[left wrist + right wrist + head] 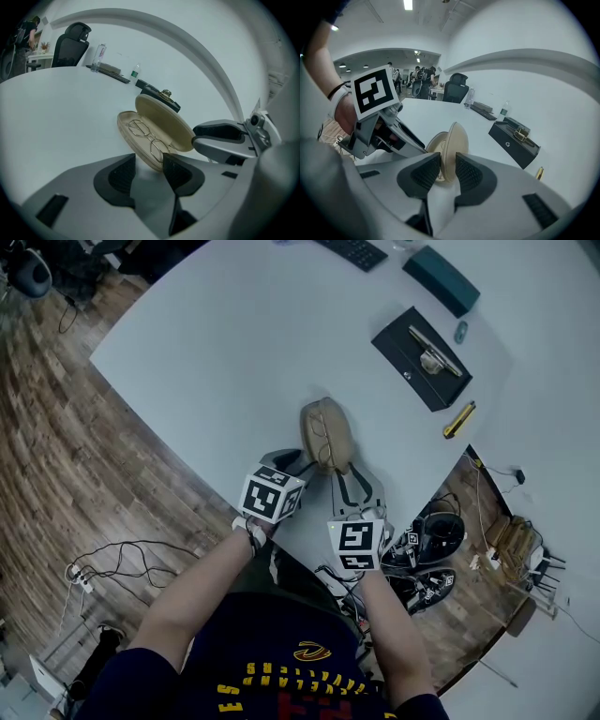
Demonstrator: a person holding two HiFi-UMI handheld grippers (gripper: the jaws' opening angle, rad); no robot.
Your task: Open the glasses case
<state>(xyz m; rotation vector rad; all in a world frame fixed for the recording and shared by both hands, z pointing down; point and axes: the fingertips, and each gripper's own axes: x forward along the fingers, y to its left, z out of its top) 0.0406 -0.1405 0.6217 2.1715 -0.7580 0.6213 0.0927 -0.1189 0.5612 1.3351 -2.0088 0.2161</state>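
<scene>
Right gripper (447, 161) pinches the lid (453, 140) to lift it. Left gripper (149, 164) clamps the case (140, 136) at the desk's (234, 352) near edge so it cannot slide.

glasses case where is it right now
In the head view the glasses case lies open on the white table near its near edge, just ahead of the left gripper and right gripper.

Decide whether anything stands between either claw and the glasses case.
Nothing visible does. The open glasses case sits directly in both: the left claw pinches its base's near end, and the right claw pinches its raised lid.
</scene>
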